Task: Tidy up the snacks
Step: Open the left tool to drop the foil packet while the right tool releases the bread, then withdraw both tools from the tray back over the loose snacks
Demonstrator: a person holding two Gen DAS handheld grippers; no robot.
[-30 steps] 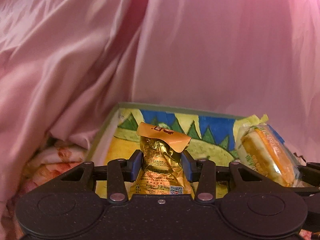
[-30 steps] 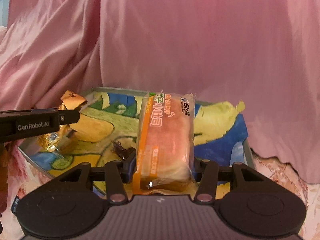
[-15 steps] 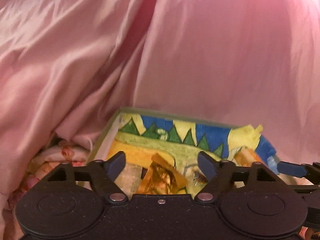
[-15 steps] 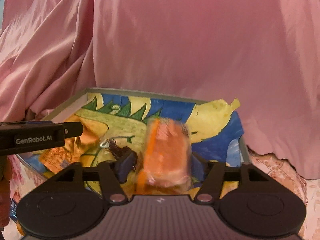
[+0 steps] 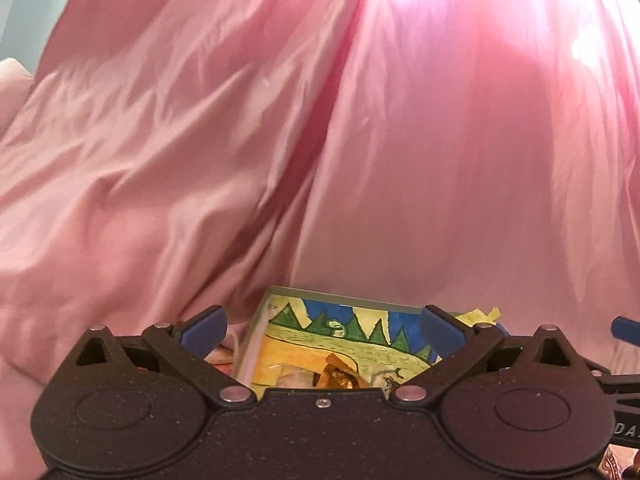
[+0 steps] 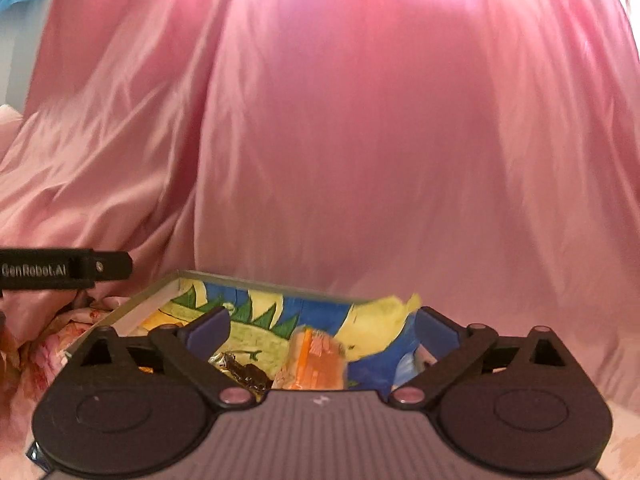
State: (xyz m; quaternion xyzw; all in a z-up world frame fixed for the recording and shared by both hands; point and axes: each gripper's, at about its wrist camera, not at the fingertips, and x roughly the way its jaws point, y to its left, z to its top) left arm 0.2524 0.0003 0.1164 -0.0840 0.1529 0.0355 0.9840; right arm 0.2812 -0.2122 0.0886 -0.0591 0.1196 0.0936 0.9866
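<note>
Snacks lie in painted box (image 6: 168,280): orange bread pack (image 6: 318,360), gold wrapper (image 5: 340,376). Right view alone shows bread pack. Left gripper (image 5: 322,326) and right gripper (image 6: 322,330) opening wide, gripping nothing.

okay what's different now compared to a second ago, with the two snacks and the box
Both tools let go: the left tool dropped the gold snack packet and the right tool the orange bread packet into the painted box. Jaws are opening, empty, and both pulled back upward. Box and pink cloth unchanged.
</note>
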